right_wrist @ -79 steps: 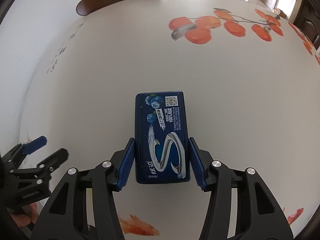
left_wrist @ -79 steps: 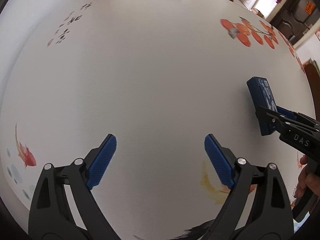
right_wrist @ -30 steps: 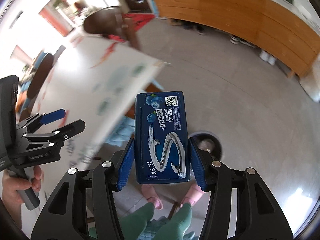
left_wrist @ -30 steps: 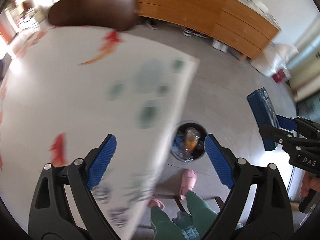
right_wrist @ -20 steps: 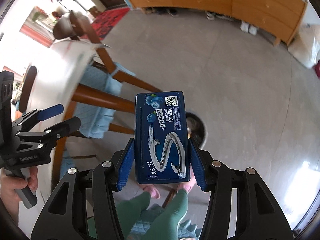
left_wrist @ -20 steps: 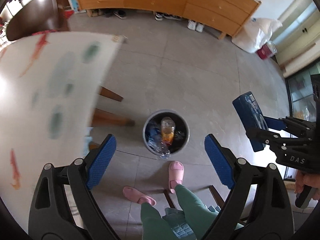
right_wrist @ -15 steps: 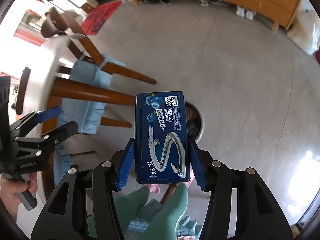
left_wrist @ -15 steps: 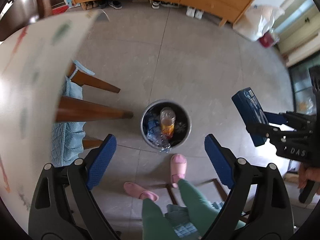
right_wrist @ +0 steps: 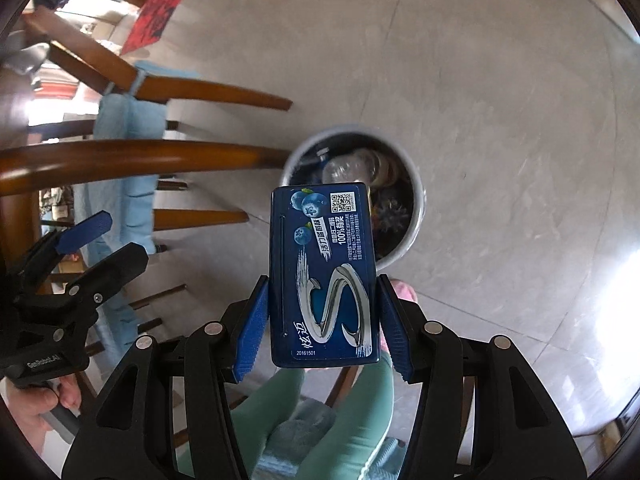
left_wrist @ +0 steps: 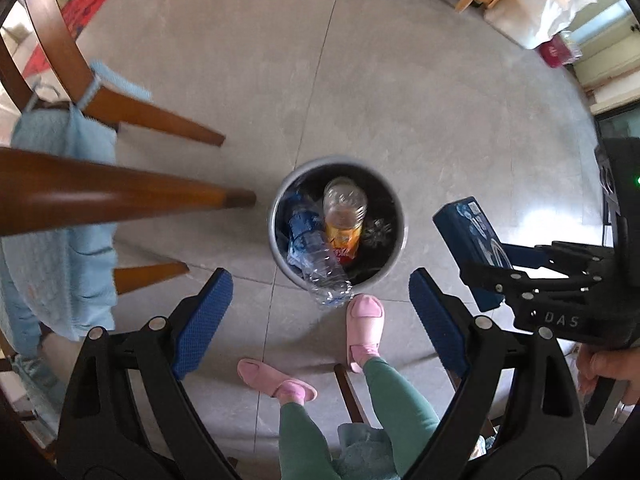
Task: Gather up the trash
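Blue gum box (right_wrist: 323,276) has left the tabletop: both views now look down at the floor, with the grey trash bin (left_wrist: 396,258) at 12 o'clock of the left gripper (left_wrist: 322,312), so the drop looks close. Right gripper (right_wrist: 324,320) has its jaws half shut, clamping the box; left jaws gape wide, empty.
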A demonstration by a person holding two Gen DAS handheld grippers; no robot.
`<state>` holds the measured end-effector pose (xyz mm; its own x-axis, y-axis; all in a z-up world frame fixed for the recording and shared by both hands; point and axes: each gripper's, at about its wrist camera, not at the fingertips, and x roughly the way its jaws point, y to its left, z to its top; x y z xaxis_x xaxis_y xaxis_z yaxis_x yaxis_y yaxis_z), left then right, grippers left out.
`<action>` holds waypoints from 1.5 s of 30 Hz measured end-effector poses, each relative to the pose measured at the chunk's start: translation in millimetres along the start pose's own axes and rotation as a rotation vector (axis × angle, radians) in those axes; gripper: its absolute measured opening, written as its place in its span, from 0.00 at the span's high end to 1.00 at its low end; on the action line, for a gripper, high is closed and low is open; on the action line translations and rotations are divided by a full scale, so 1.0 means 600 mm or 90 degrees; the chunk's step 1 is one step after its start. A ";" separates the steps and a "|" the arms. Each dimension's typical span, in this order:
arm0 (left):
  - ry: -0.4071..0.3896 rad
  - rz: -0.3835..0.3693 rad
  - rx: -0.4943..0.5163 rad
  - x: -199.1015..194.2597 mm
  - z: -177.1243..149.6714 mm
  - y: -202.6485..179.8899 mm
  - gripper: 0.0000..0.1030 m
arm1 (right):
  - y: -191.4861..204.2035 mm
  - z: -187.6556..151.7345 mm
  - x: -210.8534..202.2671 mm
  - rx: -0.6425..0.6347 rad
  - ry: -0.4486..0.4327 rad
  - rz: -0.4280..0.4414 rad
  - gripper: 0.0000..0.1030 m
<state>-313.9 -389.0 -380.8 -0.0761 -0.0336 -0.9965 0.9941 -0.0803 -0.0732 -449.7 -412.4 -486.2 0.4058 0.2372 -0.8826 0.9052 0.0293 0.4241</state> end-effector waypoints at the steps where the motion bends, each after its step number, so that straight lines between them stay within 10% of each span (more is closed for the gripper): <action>1: 0.002 -0.003 -0.004 0.012 0.001 0.001 0.15 | -0.005 0.001 0.011 0.001 0.006 0.001 0.48; 25: 0.079 0.034 -0.007 0.259 0.017 0.025 0.15 | -0.126 0.076 0.244 0.157 0.041 0.040 0.47; 31: 0.099 0.050 0.003 0.279 0.027 0.021 0.15 | -0.122 0.081 0.253 0.149 0.044 0.026 0.29; 45: 0.079 0.007 -0.035 0.232 0.012 0.022 0.15 | -0.132 0.051 0.163 0.130 0.026 0.042 0.29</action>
<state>-312.0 -401.7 -520.4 -0.0590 0.0902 -0.9942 0.9978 -0.0263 -0.0616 -478.1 -421.2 -612.4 0.4632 0.2720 -0.8435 0.8854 -0.1846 0.4266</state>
